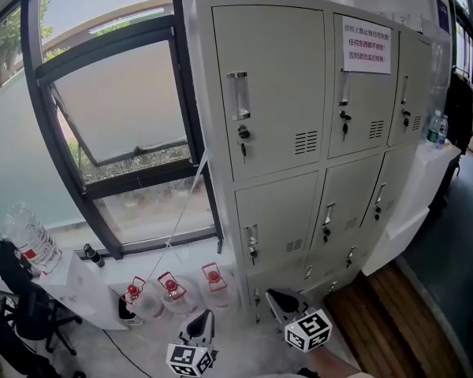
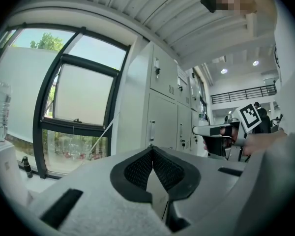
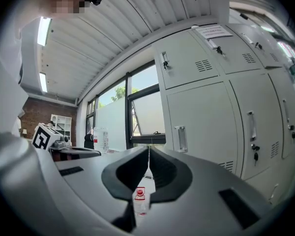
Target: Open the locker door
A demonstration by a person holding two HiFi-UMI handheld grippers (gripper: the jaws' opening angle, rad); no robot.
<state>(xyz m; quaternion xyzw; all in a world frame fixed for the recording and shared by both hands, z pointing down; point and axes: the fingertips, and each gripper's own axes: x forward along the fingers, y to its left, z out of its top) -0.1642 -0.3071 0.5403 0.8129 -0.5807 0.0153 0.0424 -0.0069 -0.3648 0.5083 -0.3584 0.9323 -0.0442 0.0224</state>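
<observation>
Where window (image 1: 118, 109) ends, beige lockers (image 1: 299, 132) stand shut; bottles (image 1: 172, 292) on floor (image 1: 244, 351) below.

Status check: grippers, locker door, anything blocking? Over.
Left gripper and right gripper shut, empty. Pale grey metal locker untouched, doors all closed. Red-capped clear bottles on floor left of it.

In the head view, the lower edge is cutting off my left claw (image 1: 206, 317) behind its cube (image 1: 191, 359); print on the notice (image 1: 366, 44) is showing too small to read.
</observation>
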